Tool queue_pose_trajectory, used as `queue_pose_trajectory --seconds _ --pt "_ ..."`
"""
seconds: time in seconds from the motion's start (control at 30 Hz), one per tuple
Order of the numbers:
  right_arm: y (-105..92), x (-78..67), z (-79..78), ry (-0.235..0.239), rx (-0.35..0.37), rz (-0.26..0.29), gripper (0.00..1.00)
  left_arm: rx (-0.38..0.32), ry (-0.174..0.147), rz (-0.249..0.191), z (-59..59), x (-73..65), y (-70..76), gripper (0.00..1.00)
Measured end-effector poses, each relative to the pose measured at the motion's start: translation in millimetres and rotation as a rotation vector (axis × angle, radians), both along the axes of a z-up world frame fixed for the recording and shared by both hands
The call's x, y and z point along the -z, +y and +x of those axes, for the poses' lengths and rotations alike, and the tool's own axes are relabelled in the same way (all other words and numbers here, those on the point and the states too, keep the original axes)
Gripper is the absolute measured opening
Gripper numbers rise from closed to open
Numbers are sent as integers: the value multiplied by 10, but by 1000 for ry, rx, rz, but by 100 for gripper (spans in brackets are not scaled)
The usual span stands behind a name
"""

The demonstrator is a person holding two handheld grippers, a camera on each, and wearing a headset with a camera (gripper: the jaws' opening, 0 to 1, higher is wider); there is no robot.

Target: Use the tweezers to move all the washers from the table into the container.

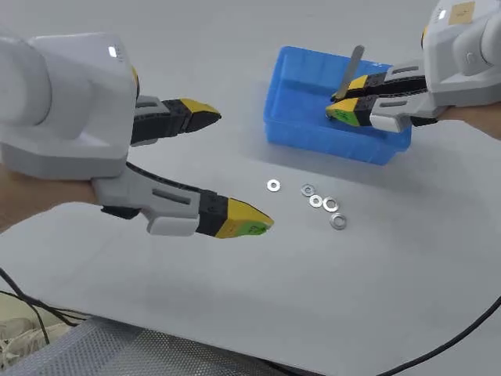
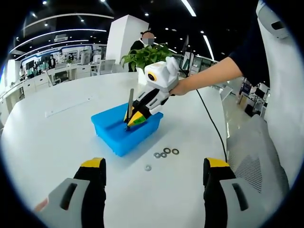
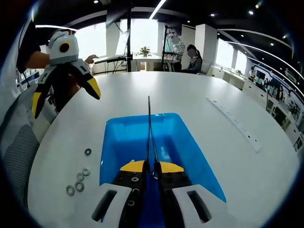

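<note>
1. The right gripper [image 1: 344, 106] is clamping thin metal tweezers [image 1: 354, 64], prongs pinched nearly together, over the blue plastic container [image 1: 329, 145]; whether the tips are gripping anything, I cannot tell.
2. 5 flat silvery washers [image 1: 315, 200] are lying on the white table [image 1: 235, 298] near the container; the left gripper [image 1: 241, 171] is hovering wide open, empty.

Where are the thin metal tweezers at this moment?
In the head view, the thin metal tweezers are at upper right, clamped in the right gripper over the blue plastic container, beyond the steel washers.
</note>
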State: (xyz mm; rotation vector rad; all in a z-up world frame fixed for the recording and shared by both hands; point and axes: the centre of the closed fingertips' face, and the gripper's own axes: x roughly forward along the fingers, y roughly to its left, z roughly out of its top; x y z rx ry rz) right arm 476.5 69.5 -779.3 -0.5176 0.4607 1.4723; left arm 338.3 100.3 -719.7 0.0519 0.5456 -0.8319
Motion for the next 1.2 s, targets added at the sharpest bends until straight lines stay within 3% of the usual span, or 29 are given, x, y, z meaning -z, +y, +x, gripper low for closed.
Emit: queue_pose_trajectory --seconds 0.13,0.23,0.33,0.37,0.4,0.43,0.47,0.5,0.63,0.73,0.8,0.93,1.07,1.2 --pt "-1 -1 25 2 7 4 10 12 -4 -11 65 -28 -14 89" --pt "-1 3 35 5 8 5 11 35 -51 -16 235 -142 -69 90" --pt "3 4 41 5 7 5 11 39 -91 -30 491 -248 -70 92" --pt "5 3 43 4 8 6 11 56 -121 -12 604 -279 -79 92" --pt "7 1 40 3 7 8 11 95 -140 26 663 -266 -85 88" --pt "10 -1 35 3 6 10 11 97 -181 20 809 -295 -91 81" --pt "11 -1 33 3 6 11 11 98 -195 8 885 -311 -104 73" --pt "12 -2 33 4 8 12 11 123 -173 -23 933 -304 -158 66" --pt "19 -1 30 8 12 17 11 147 -152 -35 1129 -230 -275 66" --pt "14 0 29 9 15 18 11 167 -154 -44 1231 -198 -362 62" --pt "11 0 26 10 15 19 11 182 -175 -57 1335 -196 -405 55" --pt "9 1 31 11 14 20 11 214 -156 -57 1441 -178 -495 43" --pt "18 1 43 11 11 18 11 255 -139 -50 1438 -162 -559 29" --pt "18 -2 34 12 9 19 11 243 -139 -65 1515 -176 -556 25"
